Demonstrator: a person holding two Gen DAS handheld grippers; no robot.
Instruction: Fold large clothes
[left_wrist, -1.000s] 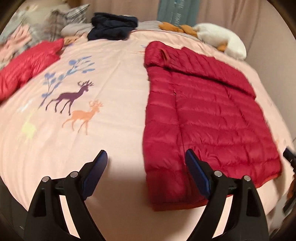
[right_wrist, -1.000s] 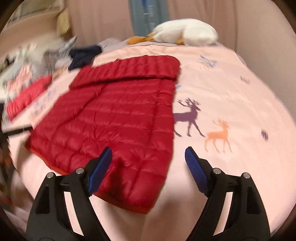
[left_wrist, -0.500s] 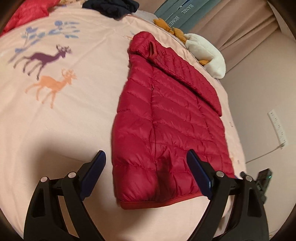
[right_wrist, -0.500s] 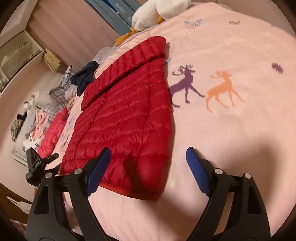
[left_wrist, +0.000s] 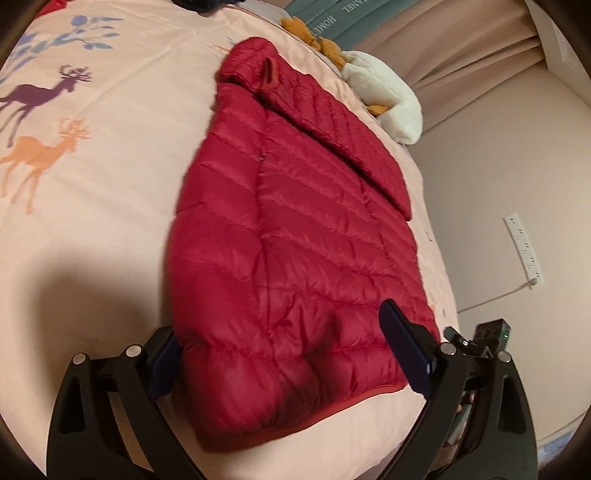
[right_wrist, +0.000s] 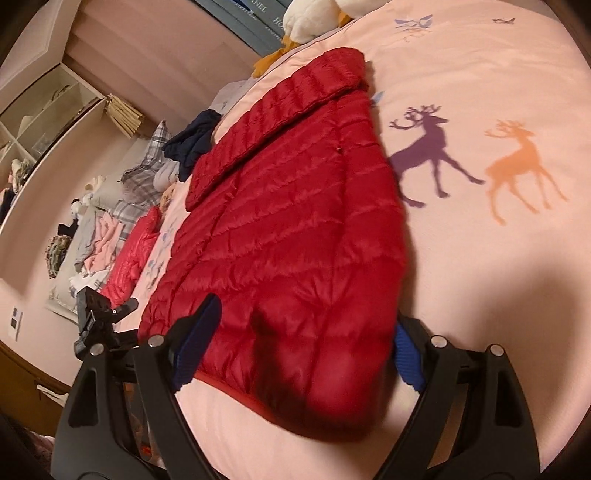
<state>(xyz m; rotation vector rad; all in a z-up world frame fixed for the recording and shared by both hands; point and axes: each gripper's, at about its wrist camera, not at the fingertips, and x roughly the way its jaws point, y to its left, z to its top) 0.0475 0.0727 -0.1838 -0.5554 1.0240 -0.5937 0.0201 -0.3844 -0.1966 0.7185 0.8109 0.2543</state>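
Note:
A red quilted down jacket lies flat on the pink deer-print bedspread, with one sleeve folded across its far end. My left gripper straddles the jacket's near left hem corner. Its jaws are opening, the padded hem lies between them, and the pads do not press on it. My right gripper stands open around the near right hem corner, one blue pad over the fabric and the other beside the jacket's edge. Each view catches the other gripper at the hem's far side.
A white plush toy lies at the head of the bed. Dark navy clothes, a second pinkish-red jacket and a pile of laundry lie along the left side. A power strip hangs on the wall.
Both grippers have tipped downward and closed in on the jacket's near hem. The hem corners now lie between the jaws, where bare bedspread showed before. The left jaws look slightly wider.

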